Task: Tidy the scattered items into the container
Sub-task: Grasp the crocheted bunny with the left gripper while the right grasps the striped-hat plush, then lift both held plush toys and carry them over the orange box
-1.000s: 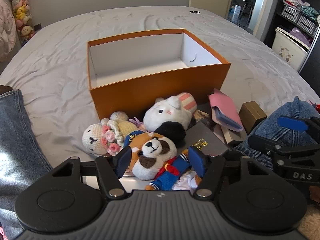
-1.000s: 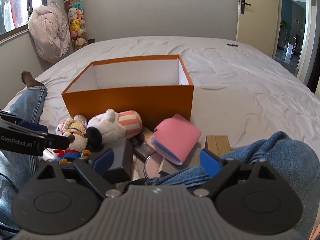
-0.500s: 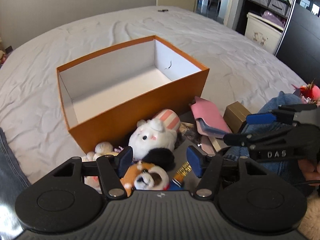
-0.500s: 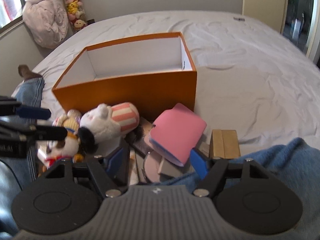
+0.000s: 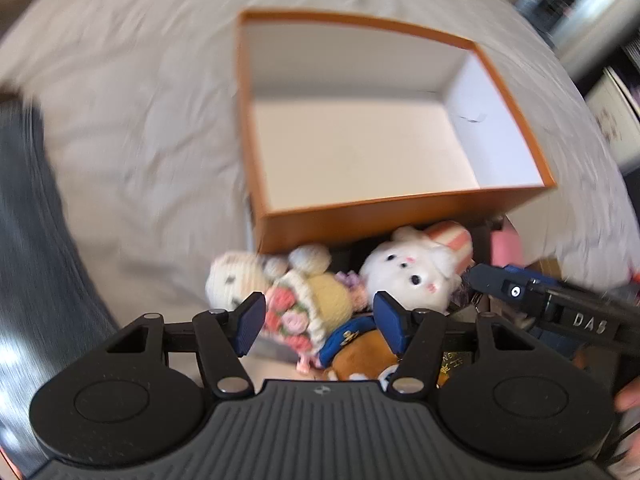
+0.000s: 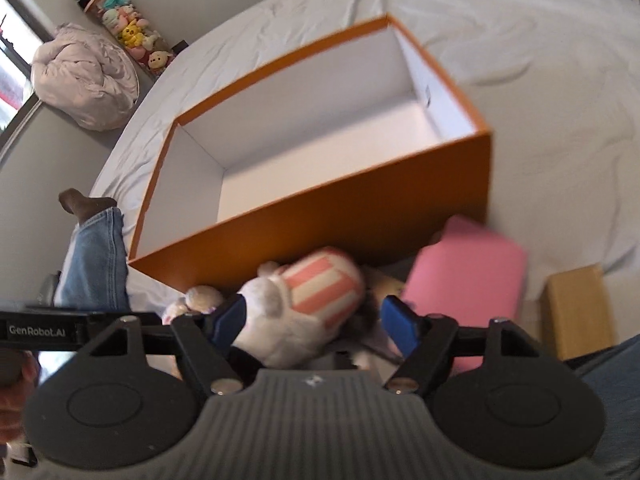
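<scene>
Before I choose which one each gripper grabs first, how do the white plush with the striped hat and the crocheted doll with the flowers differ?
The white plush is smooth fleece; the crocheted doll is knitted yarn. The plush wears a pink-and-white striped hat; the doll carries a pink flower bunch. The plush lies between the right gripper fingers; the doll lies between the left gripper fingers. Both lie outside the empty orange box, by its near wall.

A home bedroom; wide bed (image 6: pixel 540 40); hanging plush toys (image 6: pixel 120 28)
</scene>
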`<state>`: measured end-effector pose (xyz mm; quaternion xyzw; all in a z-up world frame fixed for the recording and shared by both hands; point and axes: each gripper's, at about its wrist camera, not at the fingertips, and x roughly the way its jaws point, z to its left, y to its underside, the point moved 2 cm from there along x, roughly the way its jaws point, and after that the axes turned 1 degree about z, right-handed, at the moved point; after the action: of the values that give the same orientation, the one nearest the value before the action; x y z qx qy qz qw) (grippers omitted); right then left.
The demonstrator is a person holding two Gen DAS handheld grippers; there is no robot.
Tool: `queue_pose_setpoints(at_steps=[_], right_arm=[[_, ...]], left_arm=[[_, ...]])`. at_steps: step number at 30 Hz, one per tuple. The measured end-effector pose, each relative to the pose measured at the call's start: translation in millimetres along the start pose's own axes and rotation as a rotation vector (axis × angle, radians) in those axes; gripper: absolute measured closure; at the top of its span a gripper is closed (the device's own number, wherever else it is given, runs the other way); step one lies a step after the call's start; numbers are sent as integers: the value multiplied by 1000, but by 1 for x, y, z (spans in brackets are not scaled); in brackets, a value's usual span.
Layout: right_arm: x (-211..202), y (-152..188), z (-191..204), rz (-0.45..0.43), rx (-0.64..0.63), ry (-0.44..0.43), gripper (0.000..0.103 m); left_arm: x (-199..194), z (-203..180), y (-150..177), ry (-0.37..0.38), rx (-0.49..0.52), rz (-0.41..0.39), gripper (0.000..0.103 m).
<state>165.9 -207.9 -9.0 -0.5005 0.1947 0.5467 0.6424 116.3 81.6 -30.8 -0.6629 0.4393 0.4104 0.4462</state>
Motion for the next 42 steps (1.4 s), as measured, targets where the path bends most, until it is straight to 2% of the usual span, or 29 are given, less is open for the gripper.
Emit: queue_pose_setpoints(at_steps=[3, 6, 12, 17, 21, 27, 34, 42], right_arm=[[12, 0, -1, 40, 50, -28, 25], [21, -1, -2, 67, 76, -31, 25], [37, 0, -8, 107, 128, -54, 23], [44, 0, -8, 106, 138, -69, 22], [51, 2, -5, 104, 130, -67, 19], [59, 6, -3, 82, 101, -57, 19], [56, 12, -3, 33, 62, -64, 25], [33, 15, 11, -53, -35, -10, 34]], left_arm=[[9, 16, -1, 45, -113, 35, 33], [21, 27, -1, 58, -208, 51, 33], [46, 45, 7, 153, -454, 82, 33], [61, 47, 13, 140, -547, 71, 32], [77, 50, 19, 179, -610, 75, 27], [84, 42, 23, 147, -613, 35, 29], [78, 38, 32, 160, -560, -31, 37], [55, 41, 44, 167, -484, -118, 39]])
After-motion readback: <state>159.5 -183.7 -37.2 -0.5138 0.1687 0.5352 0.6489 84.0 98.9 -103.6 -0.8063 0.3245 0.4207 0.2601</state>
